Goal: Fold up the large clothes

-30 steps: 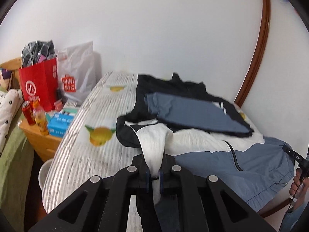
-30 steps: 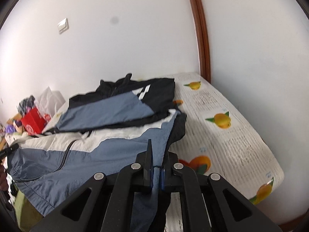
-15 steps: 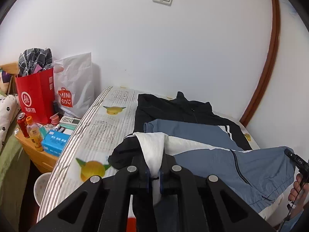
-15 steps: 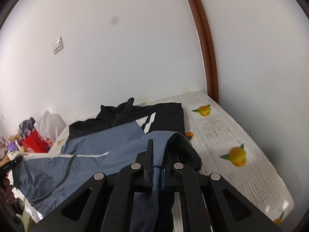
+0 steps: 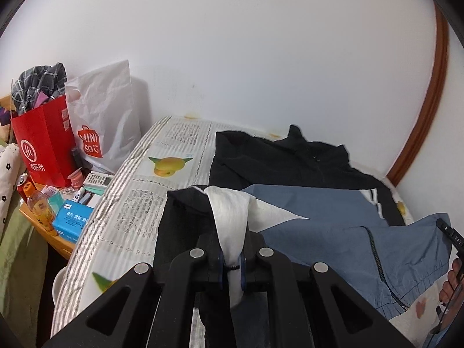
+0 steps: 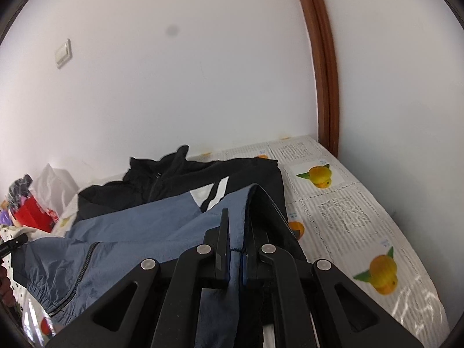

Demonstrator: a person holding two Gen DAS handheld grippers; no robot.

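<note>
Carried both pinched folds of the jacket (image 5: pixel 319 232) forward across the bed (image 5: pixel 179 136) within the last second. Ended with the white chest stripes (image 6: pixel 217 191) just ahead of the right gripper (image 6: pixel 235 249), where they had been well ahead of it a second earlier. Brought the collar (image 6: pixel 179 153) nearer in the same way, though left it well ahead and a little to the left.

Kept the left gripper (image 5: pixel 232 261) clamped on a bunched white panel, with black cloth hanging to its left. Kept the right gripper closed on a ridge of blue fabric with a dark lining to its right. No slack lost from either grip.

Judged as the bottom-up fold in mid-travel. Hem half lifted and brought over the body of the jacket, not yet laid down. Blue hem between the two grippers sagging off the near edge of the bed, so probably needing a further carry forward before release.

Read "MINI SO" in red on the white bag (image 5: pixel 107 110), far left of the left gripper. Made out a round "Hi" logo and Chinese characters on the red bag (image 5: pixel 43 133) beside it. Possibly "DAS" on the black device (image 5: pixel 452 235) above a hand (image 5: pixel 448 287) at the far right, too small to be sure. Print on the blue box (image 5: pixel 72 220), left of the gripper, unreadable.
</note>
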